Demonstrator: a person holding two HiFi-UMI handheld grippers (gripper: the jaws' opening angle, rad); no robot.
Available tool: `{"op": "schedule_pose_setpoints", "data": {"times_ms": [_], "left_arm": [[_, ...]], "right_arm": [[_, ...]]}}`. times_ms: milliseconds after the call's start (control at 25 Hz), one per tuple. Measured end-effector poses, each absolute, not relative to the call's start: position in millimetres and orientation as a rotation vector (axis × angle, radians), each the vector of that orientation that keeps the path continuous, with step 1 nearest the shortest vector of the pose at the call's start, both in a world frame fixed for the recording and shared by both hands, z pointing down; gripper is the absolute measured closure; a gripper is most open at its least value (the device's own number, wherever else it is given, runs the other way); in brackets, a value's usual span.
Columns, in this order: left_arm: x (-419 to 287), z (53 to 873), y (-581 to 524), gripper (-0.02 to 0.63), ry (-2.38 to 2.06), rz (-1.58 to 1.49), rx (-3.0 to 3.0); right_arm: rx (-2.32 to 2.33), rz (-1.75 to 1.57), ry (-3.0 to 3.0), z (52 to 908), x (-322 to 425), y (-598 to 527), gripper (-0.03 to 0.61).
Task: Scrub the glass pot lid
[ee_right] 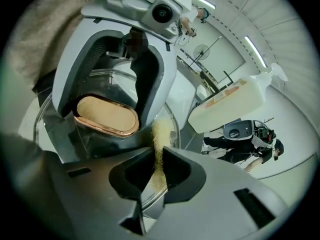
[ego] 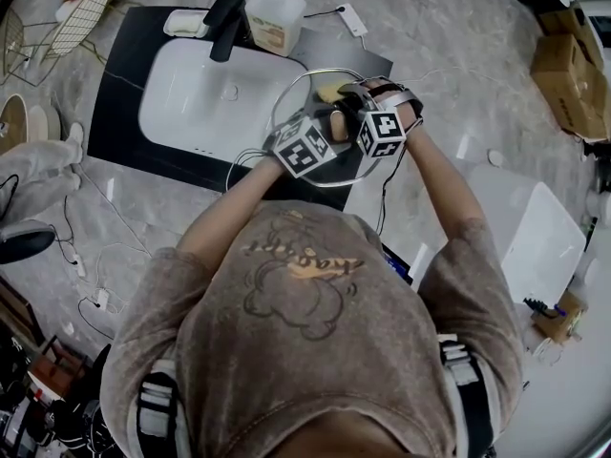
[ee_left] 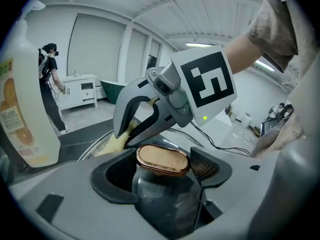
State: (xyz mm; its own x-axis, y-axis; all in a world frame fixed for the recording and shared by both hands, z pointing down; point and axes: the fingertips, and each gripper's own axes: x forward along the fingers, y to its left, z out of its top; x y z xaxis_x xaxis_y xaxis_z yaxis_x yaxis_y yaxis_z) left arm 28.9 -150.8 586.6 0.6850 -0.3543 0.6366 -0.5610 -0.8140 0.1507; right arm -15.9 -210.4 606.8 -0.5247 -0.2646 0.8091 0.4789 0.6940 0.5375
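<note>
Count: we see one lid (ego: 286, 89), one scrubber (ego: 331, 92), two grippers, one sink (ego: 191, 93), one tap (ego: 224, 22), one bottle (ego: 275, 17).

Head view: the lid hangs over the sink's right edge, just past 12 o'clock from centre. Its metal ring reads almost round, so we take the knob side to face up towards us. We cannot tell its exact tilt. The bottle stands at 12 o'clock from the lid, beside the tap. The sink lies at 10 o'clock.

Left gripper (ee_left: 162, 169): comes in from 7 o'clock. Its jaws are clamped on the dark stem of the lid's knob (ee_left: 162, 159). The knob's copper-edged oval top sits just above the jaws, with its long axis running 9 to 3 across them in the left gripper view.

Right gripper (ee_right: 155, 176): comes in from 5 o'clock. Its jaws are pinched tight on the yellow, fibrous scrubber, which stands up between them. The scrubber lies inside the ring at 12 o'clock from the knob and rests against the glass.

The two grippers are close together, with their marker cubes side by side.

A person (ee_left: 50, 84) stands well behind, at 9 o'clock in the left gripper view.
</note>
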Motion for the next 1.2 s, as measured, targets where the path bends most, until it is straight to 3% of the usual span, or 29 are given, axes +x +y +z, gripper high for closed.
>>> {"op": "schedule_pose_setpoints", "data": {"times_ms": [1200], "left_arm": [[31, 587, -148, 0.265, -0.68, 0.959, 2.501]], "right_arm": [[-0.024, -0.575, -1.899, 608, 67, -145, 0.54]]}}
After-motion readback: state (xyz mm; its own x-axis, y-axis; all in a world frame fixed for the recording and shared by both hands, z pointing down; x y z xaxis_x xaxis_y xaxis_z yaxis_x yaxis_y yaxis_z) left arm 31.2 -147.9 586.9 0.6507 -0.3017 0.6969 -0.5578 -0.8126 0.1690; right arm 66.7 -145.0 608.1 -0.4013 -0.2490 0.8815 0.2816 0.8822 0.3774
